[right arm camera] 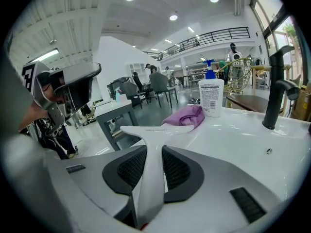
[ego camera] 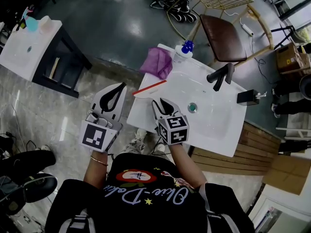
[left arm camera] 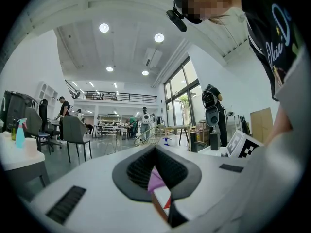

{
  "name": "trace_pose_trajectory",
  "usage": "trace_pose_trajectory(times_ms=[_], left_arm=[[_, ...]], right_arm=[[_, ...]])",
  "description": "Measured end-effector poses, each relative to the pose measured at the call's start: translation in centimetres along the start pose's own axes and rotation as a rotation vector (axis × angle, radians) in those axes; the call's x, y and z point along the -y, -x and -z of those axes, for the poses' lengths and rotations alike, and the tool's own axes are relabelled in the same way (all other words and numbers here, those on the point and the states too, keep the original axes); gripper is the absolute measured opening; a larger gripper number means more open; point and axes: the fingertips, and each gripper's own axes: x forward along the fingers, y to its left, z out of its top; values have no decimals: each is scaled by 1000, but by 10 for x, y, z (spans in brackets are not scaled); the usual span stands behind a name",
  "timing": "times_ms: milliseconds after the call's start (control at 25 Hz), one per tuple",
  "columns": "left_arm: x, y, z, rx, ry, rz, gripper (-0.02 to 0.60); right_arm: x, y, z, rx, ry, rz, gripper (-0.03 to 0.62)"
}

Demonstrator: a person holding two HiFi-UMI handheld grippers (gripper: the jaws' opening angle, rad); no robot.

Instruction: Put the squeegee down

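- A big bright room; a white sink counter (ego camera: 228, 130) sits in the middle.
- The left gripper (ego camera: 119, 86) is closed on nothing, off the counter's left side.
- The squeegee (ego camera: 149, 87) — white, T-shaped, red edge — is over the counter's left end.
- The right gripper (ego camera: 158, 102) pinches its handle; next, I think — lower it, let go.

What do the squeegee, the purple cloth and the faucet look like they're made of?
Squeegee: likely white plastic, smooth, slightly glossy; red blade edge, perhaps rubber.
Purple cloth: soft fabric, matte, crumpled folds.
Faucet: probably metal, matte black finish.
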Motion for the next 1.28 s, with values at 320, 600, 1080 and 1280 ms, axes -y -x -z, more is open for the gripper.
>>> trace_pose_trajectory(times_ms=[320,600,1080,1280], left_arm=[[-1,0,1,1,-1,-2,-5],[-2,-1,1,-5,2,-2,-5],[-4,2,2,-8,1,-8,-5],[-7,3,3,-7,6,-16,-5]], right_arm=[[2,-3,2,-4,-4,5,89],[4,-4,4,-12,1,12,91],[1,-8,7,-28,11,-2,92],[1,-10,10,-40,20,-3,92]])
